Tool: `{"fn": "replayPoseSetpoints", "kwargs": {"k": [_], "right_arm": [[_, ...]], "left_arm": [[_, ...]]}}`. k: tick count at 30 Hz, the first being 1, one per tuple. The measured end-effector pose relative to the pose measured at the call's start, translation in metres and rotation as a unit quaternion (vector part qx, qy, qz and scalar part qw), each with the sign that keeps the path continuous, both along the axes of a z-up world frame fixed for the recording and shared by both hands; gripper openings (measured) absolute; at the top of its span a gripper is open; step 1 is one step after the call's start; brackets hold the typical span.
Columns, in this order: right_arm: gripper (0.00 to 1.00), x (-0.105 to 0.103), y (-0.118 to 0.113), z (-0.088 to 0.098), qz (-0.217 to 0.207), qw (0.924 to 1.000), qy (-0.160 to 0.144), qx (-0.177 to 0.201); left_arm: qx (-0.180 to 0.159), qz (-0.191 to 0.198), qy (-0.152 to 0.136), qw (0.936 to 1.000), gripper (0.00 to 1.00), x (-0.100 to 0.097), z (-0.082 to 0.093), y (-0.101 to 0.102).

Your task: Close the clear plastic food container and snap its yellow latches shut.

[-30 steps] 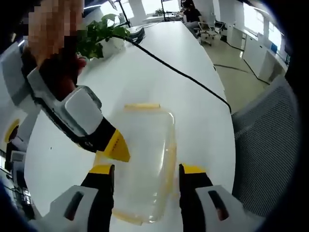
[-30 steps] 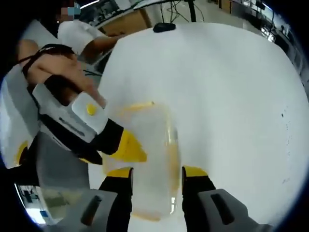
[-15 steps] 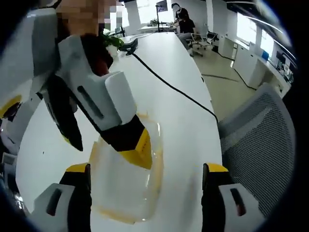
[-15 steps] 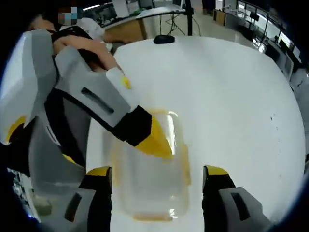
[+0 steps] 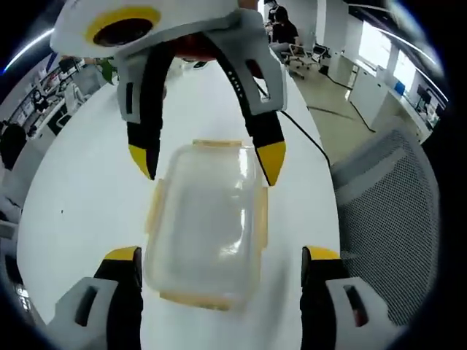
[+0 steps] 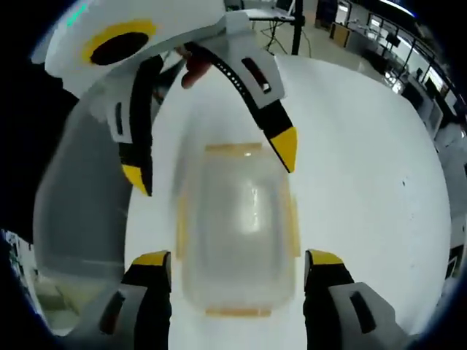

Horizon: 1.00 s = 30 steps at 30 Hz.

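Both grippers are now facing each other across the clear container (image 5: 208,230), each with its jaws spread wide to either side of it, where half a second ago one was reaching in slantwise over the lid. Left gripper (image 5: 219,255) and right gripper (image 6: 237,259) are gripping nothing. Lying flat on the white tabletop (image 5: 80,197), the container is showing its lid on; its yellow latches (image 5: 155,211) probably still need pressing down.
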State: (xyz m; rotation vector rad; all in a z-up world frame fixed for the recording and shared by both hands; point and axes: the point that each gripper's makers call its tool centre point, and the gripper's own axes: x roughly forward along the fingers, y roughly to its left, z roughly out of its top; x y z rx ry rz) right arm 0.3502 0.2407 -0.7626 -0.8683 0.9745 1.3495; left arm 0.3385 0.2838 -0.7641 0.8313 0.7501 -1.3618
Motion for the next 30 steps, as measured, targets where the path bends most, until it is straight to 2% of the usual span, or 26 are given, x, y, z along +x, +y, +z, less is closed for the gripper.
{"fn": "replayPoseSetpoints", "kwargs": {"k": [9, 14, 21, 30], "right_arm": [[0.75, -0.006, -0.005, -0.006, 0.011, 0.9998, -0.011, -0.009], [0.75, -0.003, -0.007, -0.009, -0.002, 0.9998, -0.017, -0.008], [0.76, -0.002, -0.013, -0.016, -0.004, 0.9995, -0.028, -0.014], [0.78, -0.003, -0.015, -0.025, -0.007, 0.9995, -0.022, -0.020]], "left_arm": [[0.016, -0.015, 0.015, 0.9996, 0.87, 0.003, -0.008, 0.002], [0.027, -0.025, 0.020, 0.9991, 0.87, 0.008, -0.013, 0.005], [0.045, -0.038, 0.017, 0.9981, 0.85, 0.013, -0.022, 0.009], [0.063, -0.049, 0.006, 0.9968, 0.84, 0.014, -0.030, 0.007]]}}
